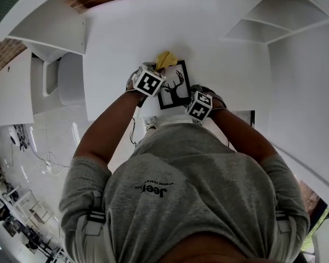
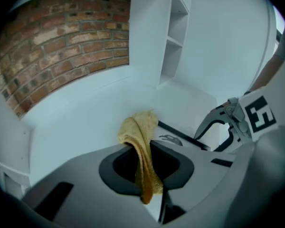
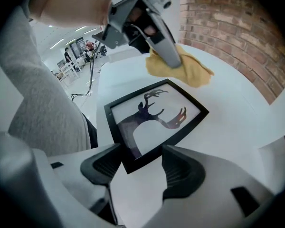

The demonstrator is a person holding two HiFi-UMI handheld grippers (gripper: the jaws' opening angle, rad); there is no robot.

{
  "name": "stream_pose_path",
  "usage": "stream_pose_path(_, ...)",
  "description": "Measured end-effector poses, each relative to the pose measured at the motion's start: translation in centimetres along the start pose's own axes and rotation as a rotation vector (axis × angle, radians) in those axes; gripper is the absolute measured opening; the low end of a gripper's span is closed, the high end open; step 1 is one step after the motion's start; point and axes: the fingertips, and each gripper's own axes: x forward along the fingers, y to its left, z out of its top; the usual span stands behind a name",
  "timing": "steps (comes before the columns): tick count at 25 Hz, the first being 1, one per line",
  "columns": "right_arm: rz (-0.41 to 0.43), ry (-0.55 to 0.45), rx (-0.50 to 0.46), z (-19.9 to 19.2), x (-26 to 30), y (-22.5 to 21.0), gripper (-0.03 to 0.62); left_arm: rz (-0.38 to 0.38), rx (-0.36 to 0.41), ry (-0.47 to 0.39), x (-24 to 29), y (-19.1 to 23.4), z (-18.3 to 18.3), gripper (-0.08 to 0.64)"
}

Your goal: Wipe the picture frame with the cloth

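Note:
A black picture frame (image 1: 175,85) with a deer silhouette lies flat on the white table (image 1: 120,37). My left gripper (image 1: 158,69) is shut on a yellow cloth (image 1: 165,59) at the frame's far left corner. In the left gripper view the cloth (image 2: 140,137) hangs pinched between the jaws, with the frame's edge (image 2: 180,133) just beyond. My right gripper (image 3: 141,154) stands open, its jaws on either side of the frame's (image 3: 154,115) near corner. That view also shows the left gripper (image 3: 173,61) pressing the cloth (image 3: 187,71) down beside the frame's far edge.
White shelves (image 1: 274,15) stand at the table's far right and appear in the left gripper view as a shelf unit (image 2: 173,37). A brick wall (image 2: 61,37) runs behind the table. White cabinets (image 1: 44,32) sit at the left, with cables (image 1: 44,163) on the floor.

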Motion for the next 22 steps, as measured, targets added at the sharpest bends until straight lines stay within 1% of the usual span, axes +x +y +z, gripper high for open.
stream_pose_path(4,-0.001,0.002,-0.005,0.2,-0.2,-0.1,0.275,0.034,-0.035,0.01,-2.6,1.4,-4.1,0.066)
stream_pose_path(7,0.0,0.016,-0.005,0.0,-0.1,0.0,0.275,0.037,-0.03,0.043,-3.0,1.0,-7.0,0.066)
stream_pose_path(10,0.001,0.023,-0.006,0.0,-0.2,0.0,0.275,0.026,-0.019,0.067,-2.5,0.2,-8.6,0.066)
stream_pose_path(15,0.001,0.024,-0.003,0.2,-0.1,0.1,0.275,0.007,0.015,0.083,-0.8,-1.1,-9.0,0.066)
stream_pose_path(22,-0.003,0.021,0.002,0.2,-0.1,0.2,0.275,-0.016,0.046,0.098,0.9,-2.2,-7.6,0.066)
